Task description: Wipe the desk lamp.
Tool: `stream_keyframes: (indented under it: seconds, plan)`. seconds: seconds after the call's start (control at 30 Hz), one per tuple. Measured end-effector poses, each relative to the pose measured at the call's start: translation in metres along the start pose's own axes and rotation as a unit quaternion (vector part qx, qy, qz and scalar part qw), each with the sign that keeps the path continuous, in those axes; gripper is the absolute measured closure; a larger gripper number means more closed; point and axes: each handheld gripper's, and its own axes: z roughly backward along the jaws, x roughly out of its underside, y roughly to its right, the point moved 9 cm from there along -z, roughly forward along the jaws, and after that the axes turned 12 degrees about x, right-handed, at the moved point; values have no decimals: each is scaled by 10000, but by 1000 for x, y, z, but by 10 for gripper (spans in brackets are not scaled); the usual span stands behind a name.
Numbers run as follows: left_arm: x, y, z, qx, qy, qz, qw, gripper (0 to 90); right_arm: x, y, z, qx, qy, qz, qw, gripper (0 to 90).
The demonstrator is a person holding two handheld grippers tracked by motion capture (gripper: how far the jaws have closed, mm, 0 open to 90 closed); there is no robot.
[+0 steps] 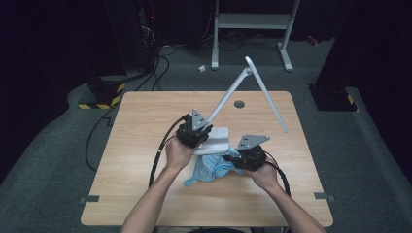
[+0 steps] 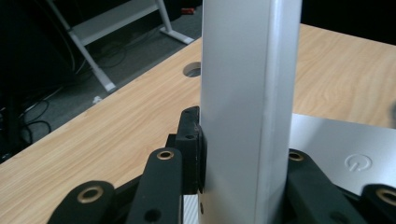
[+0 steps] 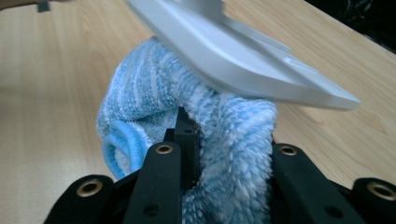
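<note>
A silver desk lamp stands mid-table with its flat base (image 1: 217,140), slanted arm (image 1: 228,94) and long head (image 1: 266,94). My left gripper (image 1: 197,131) is shut on the lower part of the arm (image 2: 247,93), one pad (image 2: 192,140) pressed flat against its side; the base (image 2: 336,144) with a power symbol lies beyond. My right gripper (image 1: 245,155) is shut on a fluffy blue cloth (image 1: 209,170). The cloth (image 3: 154,93) bunches up against the underside of the base's edge (image 3: 233,51), between the right gripper's (image 3: 229,140) jaws.
The wooden table (image 1: 145,121) has a round cable hole (image 1: 239,104) behind the lamp. Cables trail off the left gripper toward the table's left edge. On the floor beyond stand a white frame (image 1: 252,22) and a yellow-black striped foot (image 1: 104,97).
</note>
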Motion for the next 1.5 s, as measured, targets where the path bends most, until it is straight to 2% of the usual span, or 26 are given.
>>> stream_keyframes:
  seconds: [0.07,0.1,0.13,0.17,0.27,0.33,0.37,0.4,0.53,0.67,0.8,0.9,0.93,1.07,1.1,1.2,1.3,1.37,1.43,1.5]
  plan:
    - [-1,3,3,45,21,-46,10000,720,4,7,-4,99,-83,-81,9999,727]
    - [-2,8,6,44,56,-150,9999,719,7,13,-7,179,-139,-125,9997,728]
    - [-2,9,8,39,52,-196,9998,719,11,21,-10,246,-212,-266,9991,728]
    - [-2,9,8,39,52,-196,9998,719,11,21,-10,246,-212,-266,9991,728]
    - [-1,13,10,14,49,-289,9996,719,19,36,-17,363,-348,-536,9973,727]
    - [1,12,11,-8,34,-294,9996,722,20,35,-17,344,-370,-521,9974,727]
    - [3,10,10,-11,26,-255,9997,722,17,25,-14,340,-345,-292,9984,727]
    - [5,8,10,-37,0,-233,9997,722,17,25,-14,340,-345,-292,9984,727]
    - [10,0,6,-107,-33,-43,9999,722,8,3,-3,110,-129,54,9998,727]
    - [12,-4,2,-146,-60,9,9999,724,1,-14,7,-70,49,211,9997,726]
    - [12,-2,1,-90,-49,10,9999,723,1,-16,12,-119,81,255,9996,726]
    - [10,3,3,-54,-39,-79,9999,720,3,-10,10,-90,15,161,9998,725]
    - [9,5,3,-6,-20,-89,10000,718,7,-3,5,-11,-76,95,9999,725]
    - [5,12,8,127,99,-100,9998,718,11,8,-5,108,-174,-92,9997,725]
    - [3,14,11,163,127,-114,9997,718,13,15,-11,201,-213,-217,9993,725]
    - [2,15,13,213,154,-125,9996,717,14,20,-16,271,-231,-285,9990,724]
    - [1,18,17,303,210,-97,9993,717,19,34,-26,444,-303,-458,9975,723]
    - [0,19,18,329,243,-90,9991,717,21,36,-28,475,-321,-501,9971,723]
    - [-2,21,18,336,289,-96,9990,716,23,42,-32,531,-313,-664,9959,723]
    - [-2,21,18,332,280,-111,9990,715,23,42,-33,539,-295,-672,9958,723]
